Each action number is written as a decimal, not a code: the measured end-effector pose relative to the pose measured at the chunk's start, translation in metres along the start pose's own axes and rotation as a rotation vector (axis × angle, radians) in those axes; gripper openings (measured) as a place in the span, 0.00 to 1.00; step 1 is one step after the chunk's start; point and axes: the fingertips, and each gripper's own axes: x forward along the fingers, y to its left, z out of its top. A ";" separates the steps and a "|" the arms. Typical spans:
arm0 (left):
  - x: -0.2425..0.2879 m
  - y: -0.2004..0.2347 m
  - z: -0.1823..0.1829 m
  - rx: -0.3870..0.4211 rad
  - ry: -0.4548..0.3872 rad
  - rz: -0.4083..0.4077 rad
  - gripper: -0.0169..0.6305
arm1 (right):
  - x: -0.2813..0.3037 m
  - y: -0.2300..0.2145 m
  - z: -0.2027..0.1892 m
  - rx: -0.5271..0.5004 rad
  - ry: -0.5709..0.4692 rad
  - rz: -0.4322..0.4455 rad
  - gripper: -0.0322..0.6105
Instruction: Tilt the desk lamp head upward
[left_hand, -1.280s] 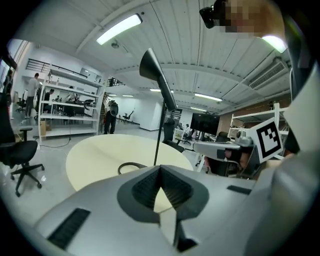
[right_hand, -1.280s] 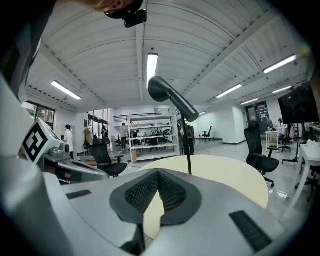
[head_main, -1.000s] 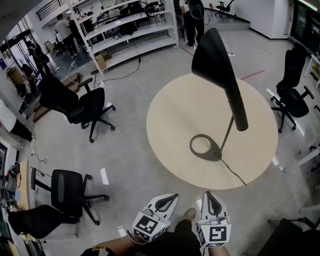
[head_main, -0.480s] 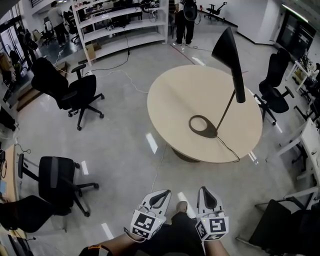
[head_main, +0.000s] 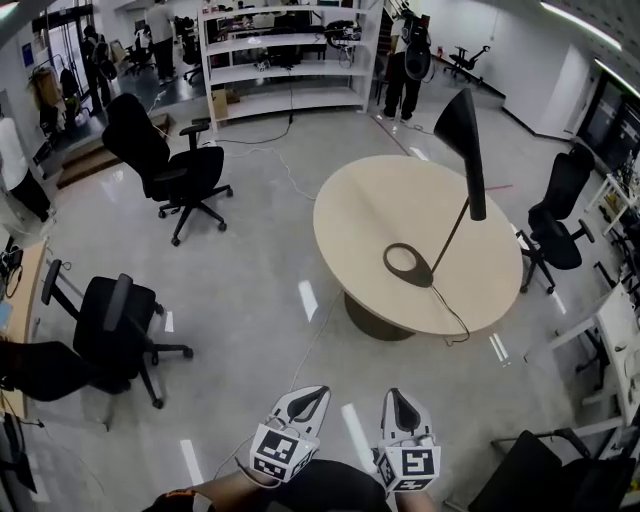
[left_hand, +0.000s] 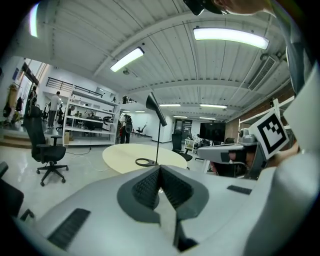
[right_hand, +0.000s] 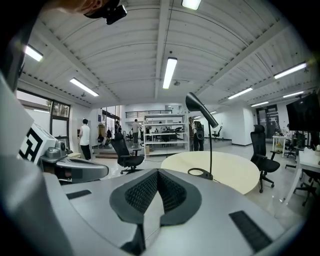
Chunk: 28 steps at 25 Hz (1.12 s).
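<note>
Since the person is standing out on the open floor (head_main: 250, 300), well apart from the round table (head_main: 370, 210), the task is, by my judgement, only beginning and nothing is being touched. The table is carrying the desk lamp (head_main: 447, 232), which is sitting on its near-right part with its ring base (head_main: 408, 265) flat on the top. A thin stem (head_main: 452, 225) is rising and leaning to the right, likely so the shade hangs off-centre over the work surface. The lamp head (head_main: 460, 130), a dark cone, is pointing steeply downward, so it is waiting to be raised. A cord (head_main: 452, 318) is trailing off the near edge. The left gripper (head_main: 315, 395) and right gripper (head_main: 397, 396) are hanging side by side close to the body, both aiming toward the lamp. Each gripper view is showing its pads pressed together with nothing between them.
</note>
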 end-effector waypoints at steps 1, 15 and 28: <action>-0.003 -0.015 -0.006 -0.006 -0.001 0.007 0.10 | -0.014 -0.004 -0.002 -0.010 -0.004 0.007 0.07; -0.049 -0.177 -0.054 -0.005 -0.004 0.086 0.10 | -0.171 -0.055 -0.042 0.004 -0.033 0.055 0.07; -0.079 -0.189 -0.050 0.034 -0.036 0.148 0.10 | -0.206 -0.041 -0.044 -0.015 -0.052 0.058 0.07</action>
